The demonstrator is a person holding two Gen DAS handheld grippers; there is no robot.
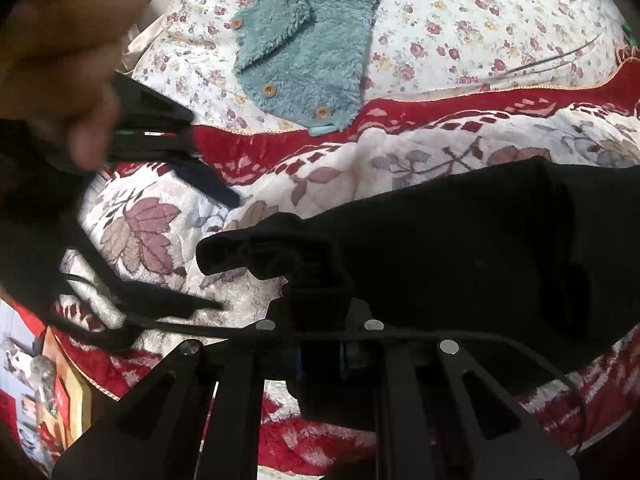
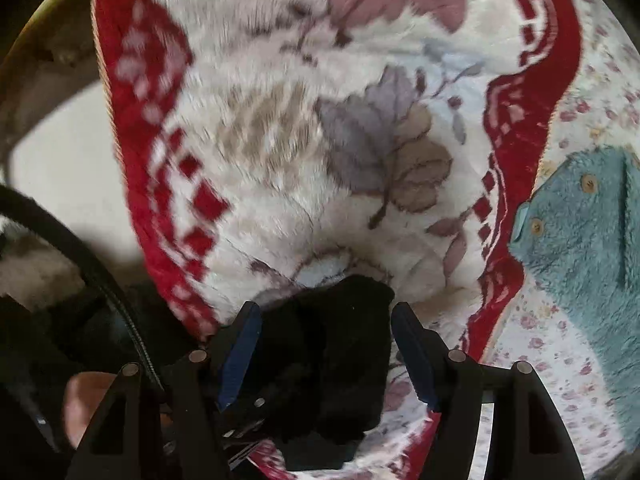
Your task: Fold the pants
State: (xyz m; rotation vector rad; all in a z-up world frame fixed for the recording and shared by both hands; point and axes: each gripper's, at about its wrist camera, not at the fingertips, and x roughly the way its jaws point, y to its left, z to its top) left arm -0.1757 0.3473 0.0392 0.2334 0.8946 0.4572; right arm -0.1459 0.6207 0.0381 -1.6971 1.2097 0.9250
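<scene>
The black pants (image 1: 460, 248) are spread on the red floral blanket (image 1: 360, 160), pinched by the left gripper (image 1: 320, 292). The right gripper (image 2: 326, 320) is held spread around another bunch of the black cloth.

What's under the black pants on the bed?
The black pants lie on a red-and-white leaf-print plush blanket, which shows all around them. The blanket part directly beneath is covered. The left claw is shut on the pants; the right claw stands open around another bunch.
</scene>
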